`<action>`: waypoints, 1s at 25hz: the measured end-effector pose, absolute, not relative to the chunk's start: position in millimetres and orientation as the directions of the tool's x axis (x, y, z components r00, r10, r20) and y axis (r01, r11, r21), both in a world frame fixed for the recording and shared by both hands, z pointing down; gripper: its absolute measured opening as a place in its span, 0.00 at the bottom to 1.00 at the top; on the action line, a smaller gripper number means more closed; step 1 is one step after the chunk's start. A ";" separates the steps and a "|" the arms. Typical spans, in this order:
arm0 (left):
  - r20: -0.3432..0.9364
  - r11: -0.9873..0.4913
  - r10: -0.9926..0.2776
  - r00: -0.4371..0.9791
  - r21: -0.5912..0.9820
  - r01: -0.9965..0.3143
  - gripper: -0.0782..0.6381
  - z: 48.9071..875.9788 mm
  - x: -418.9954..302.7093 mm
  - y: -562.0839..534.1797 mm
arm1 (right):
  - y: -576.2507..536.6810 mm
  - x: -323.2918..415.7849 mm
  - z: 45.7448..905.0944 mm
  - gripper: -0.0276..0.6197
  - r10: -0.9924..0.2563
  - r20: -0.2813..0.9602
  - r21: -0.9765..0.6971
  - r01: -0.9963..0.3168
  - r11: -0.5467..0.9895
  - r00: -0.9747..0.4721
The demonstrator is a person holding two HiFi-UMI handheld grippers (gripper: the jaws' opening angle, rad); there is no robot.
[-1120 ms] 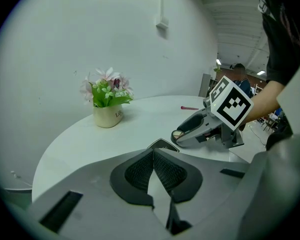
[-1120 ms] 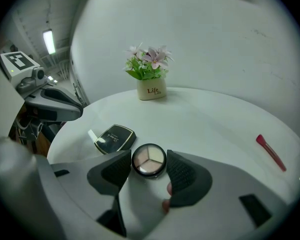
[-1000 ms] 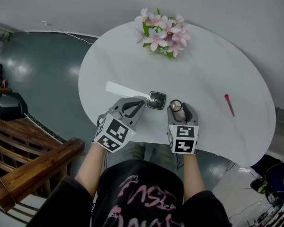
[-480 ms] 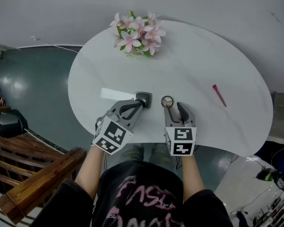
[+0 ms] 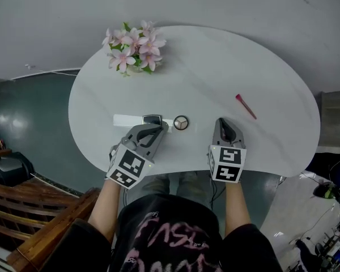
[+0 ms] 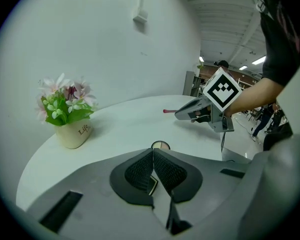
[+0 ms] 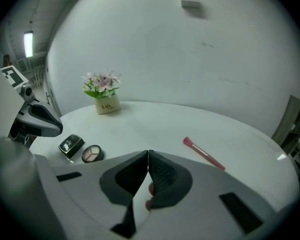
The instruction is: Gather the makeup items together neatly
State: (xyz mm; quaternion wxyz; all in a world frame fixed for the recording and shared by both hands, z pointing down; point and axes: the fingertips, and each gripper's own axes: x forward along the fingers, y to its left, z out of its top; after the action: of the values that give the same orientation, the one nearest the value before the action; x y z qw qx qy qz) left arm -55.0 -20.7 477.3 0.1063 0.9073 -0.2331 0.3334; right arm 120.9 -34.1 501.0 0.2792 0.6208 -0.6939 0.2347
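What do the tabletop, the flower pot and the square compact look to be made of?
Tabletop: white and smooth with a soft sheen, likely stone or laminate. Flower pot: cream, dull finish, rounded wall with printed lettering, probably ceramic. Square compact: black with a glossy lid that catches light, apparently plastic.

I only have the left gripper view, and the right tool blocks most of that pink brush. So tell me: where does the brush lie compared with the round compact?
Observer: The pink brush lies alone on the right side of the table, well apart from the round compact.
Operator: What sits under my left tool?
Observer: A black square case, right by the left tool and just left of the round compact, not touching it.
Operator: Is the right tool carrying anything?
Observer: No. The right tool has just been closing its jaws, and the pads meet with nothing between them.
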 end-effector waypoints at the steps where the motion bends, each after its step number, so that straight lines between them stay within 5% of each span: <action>1: 0.655 -0.876 -0.343 0.674 0.037 -0.481 0.13 477.6 -48.8 -20.9 | -33.1 129.4 500.9 0.14 -0.731 0.680 0.029 -0.994 0.109 -0.060; 15: 0.640 -0.945 -0.221 0.736 0.046 -0.323 0.13 476.0 52.7 -19.6 | -5.1 215.1 498.9 0.14 -0.732 0.680 0.043 -0.999 -0.017 0.041; 22: 0.658 -0.951 -0.204 0.724 0.043 -0.307 0.13 477.7 71.4 -15.5 | -18.3 236.0 498.3 0.15 -0.716 0.698 0.078 -0.994 0.080 -0.003; 25: 0.665 -0.946 -0.213 0.716 0.041 -0.320 0.13 479.1 70.0 -16.4 | -33.8 234.8 501.4 0.33 -0.689 0.722 0.087 -0.980 0.176 -0.060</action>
State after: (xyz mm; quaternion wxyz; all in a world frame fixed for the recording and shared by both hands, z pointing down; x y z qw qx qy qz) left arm 70.0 -16.4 479.1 0.0768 0.9230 -0.1446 0.3483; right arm 234.8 -33.8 501.4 0.3280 0.6022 -0.6932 0.2218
